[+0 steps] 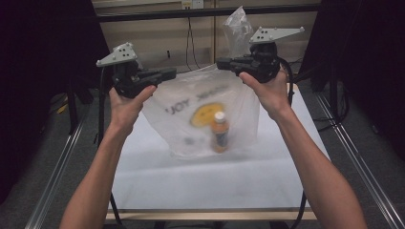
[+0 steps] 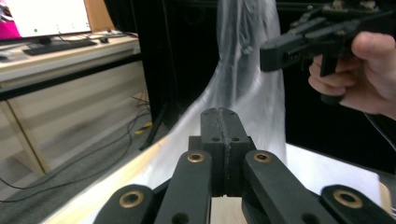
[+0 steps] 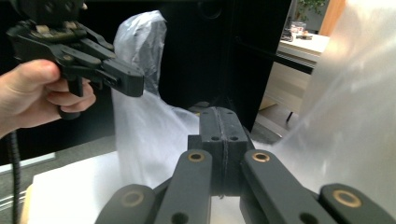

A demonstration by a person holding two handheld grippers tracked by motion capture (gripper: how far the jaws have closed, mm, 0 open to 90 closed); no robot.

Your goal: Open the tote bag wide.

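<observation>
We start with the desk, a white-topped surface with a pale wooden near edge, dark curtains to its left and right and a wooden wall panel at the far side. Above its middle hangs the clear plastic bag, printed with dark lettering that reads mirrored from our side and a yellow round face. Its upper edge is stretched between the two grippers, and one handle loop stands up at the far right, beside the right gripper. The bag's bottom sags toward the desk; whether it touches the top we cannot tell.

Inside the bag, low and right of centre, stands an orange bottle with a white cap, upright.

Our left gripper is held up at the left, pointing right. In the left gripper view its jaws are pressed fully together, and the film of the bag runs up from their tip, so it has the bag's left upper edge pinched. Our right gripper is held up at the right, pointing left toward the other. In the right gripper view its jaws meet with no gap, with the film around them, clamped on the bag's right upper edge. The two tips are near each other but apart.
</observation>
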